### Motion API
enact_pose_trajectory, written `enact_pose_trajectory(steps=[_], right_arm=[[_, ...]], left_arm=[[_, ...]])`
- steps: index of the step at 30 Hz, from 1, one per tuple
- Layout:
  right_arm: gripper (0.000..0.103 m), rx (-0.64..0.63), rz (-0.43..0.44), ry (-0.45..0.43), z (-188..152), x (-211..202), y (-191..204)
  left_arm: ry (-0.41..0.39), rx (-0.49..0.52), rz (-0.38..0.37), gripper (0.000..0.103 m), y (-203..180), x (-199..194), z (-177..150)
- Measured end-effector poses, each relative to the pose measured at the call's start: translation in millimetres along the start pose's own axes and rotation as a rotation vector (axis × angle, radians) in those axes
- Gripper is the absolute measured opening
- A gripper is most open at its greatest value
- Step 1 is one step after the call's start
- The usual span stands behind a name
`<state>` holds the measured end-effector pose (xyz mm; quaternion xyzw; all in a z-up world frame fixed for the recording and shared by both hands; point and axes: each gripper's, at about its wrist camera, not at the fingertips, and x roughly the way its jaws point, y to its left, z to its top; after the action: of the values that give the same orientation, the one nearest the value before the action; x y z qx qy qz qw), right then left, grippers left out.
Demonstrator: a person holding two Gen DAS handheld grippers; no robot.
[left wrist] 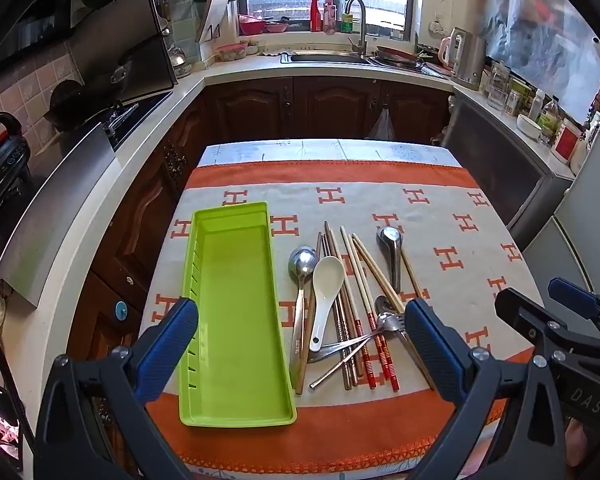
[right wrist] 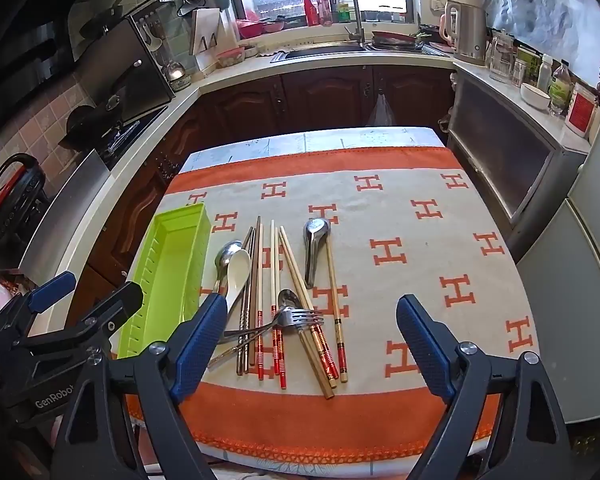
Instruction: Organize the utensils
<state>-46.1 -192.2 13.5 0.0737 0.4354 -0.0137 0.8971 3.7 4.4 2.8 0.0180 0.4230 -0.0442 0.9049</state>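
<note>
An empty green tray (left wrist: 236, 320) lies on the left of the table; it also shows in the right wrist view (right wrist: 168, 272). To its right lies a pile of utensils: a white ceramic spoon (left wrist: 326, 288) (right wrist: 236, 276), steel spoons (left wrist: 392, 248) (right wrist: 314, 240), a fork (right wrist: 300, 316), and several wooden and metal chopsticks (left wrist: 364, 312) (right wrist: 276, 300). My left gripper (left wrist: 300, 344) is open and empty, above the tray's near end. My right gripper (right wrist: 312, 344) is open and empty, above the near ends of the utensils.
The table wears an orange and beige cloth (right wrist: 420, 264) with H marks. Kitchen counters surround it: a stove (left wrist: 112, 120) at left, a sink (left wrist: 328, 58) at the back, a kettle (left wrist: 466, 58) and bottles at right. A fridge (right wrist: 580, 280) stands at the right.
</note>
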Motion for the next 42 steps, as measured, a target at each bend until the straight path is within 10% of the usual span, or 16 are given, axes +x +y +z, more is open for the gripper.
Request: enact_pose_trajectory(steps=[42], right_arm=[[0.072, 0.001, 0.007, -0.002, 2, -8, -7]], left_arm=[[0.017, 0.023, 0.052, 0.102, -5, 2, 6]])
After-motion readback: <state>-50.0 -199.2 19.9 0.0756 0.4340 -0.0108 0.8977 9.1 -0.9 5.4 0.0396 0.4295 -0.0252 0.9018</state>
